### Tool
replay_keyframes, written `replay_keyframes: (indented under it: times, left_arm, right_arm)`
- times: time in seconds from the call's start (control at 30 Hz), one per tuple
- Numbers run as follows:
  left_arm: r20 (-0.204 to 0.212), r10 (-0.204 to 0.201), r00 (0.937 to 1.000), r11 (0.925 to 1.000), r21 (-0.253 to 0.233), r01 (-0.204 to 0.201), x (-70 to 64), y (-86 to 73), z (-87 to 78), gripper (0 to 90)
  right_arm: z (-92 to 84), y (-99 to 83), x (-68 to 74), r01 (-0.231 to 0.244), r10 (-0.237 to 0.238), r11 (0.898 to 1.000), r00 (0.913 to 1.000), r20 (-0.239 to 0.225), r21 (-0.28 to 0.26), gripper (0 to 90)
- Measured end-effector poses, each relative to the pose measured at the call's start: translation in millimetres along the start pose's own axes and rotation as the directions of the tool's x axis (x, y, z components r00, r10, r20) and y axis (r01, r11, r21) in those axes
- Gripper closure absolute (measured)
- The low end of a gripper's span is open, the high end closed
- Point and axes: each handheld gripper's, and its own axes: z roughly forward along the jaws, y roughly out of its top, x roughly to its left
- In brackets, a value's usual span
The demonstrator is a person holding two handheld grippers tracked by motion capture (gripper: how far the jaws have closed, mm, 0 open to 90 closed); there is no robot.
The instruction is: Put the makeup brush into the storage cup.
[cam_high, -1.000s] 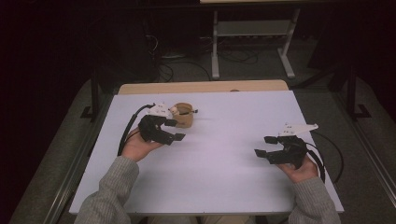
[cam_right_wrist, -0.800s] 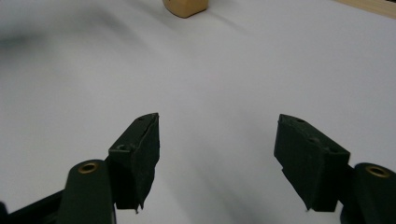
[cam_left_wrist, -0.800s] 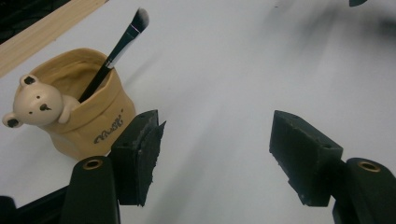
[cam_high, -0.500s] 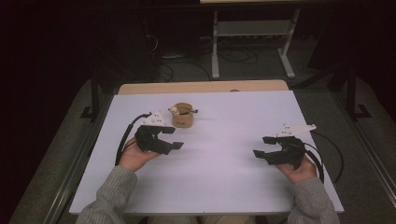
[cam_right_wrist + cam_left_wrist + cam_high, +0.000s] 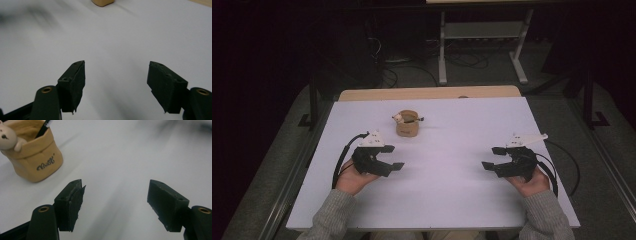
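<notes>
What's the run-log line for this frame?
left gripper: open, empty | right gripper: open, empty | tan pen holder: upright, far side of table, untouched

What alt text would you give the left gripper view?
The left gripper is open, its two black jaws wide apart above a white table. At upper left stands a tan fabric pen holder with a small bear figure on its rim.

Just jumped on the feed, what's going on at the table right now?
A person holds a claw in each hand over a white table. The left claw and the right claw are both open and empty, pointing toward each other. The one item out is a small tan holder with a bear figure on its rim and a pen inside, standing beyond the left claw, untouched.
</notes>
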Motion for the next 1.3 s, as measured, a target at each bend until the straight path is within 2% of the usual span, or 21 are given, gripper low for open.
replay_keyframes:
  times: [0.17,0.53,0.67,0.83,1.3]
  left_arm:
    - [-0.004,-0.031,0.9995,0.9991,-0.028,0.031,-3.5,-10.5,-2.4,26.8]
    - [-0.037,-0.04,0.9985,0.998,-0.051,0.038,-9.6,-23.8,-13.8,26.4]
    - [-0.052,-0.047,0.9975,0.996,-0.078,0.043,-10.7,-28.1,-20.1,26.0]
    - [-0.055,-0.053,0.9971,0.9951,-0.086,0.048,-11.3,-33.0,-23.5,26.0]
    - [-0.067,-0.05,0.9965,0.9977,-0.049,0.047,-13.8,-44.2,-22.4,25.4]
  right_arm:
    - [1.2,0.0,0.9,0.003,-0.003,1.0,1.0,0.0,0.003,29.5]
    - [4.9,-0.8,3.2,0.011,-0.011,1.0,0.9999,0.002,0.006,29.6]
    - [5.7,-1.2,3.7,0.012,-0.012,1.0,0.9999,0.004,0.011,29.6]
    - [7.2,-2.1,3.8,0.012,-0.012,1.0,0.9999,0.002,0.017,29.6]
    - [10.6,-4.5,6.0,0.019,-0.019,0.999,0.9998,0.004,0.042,29.6]
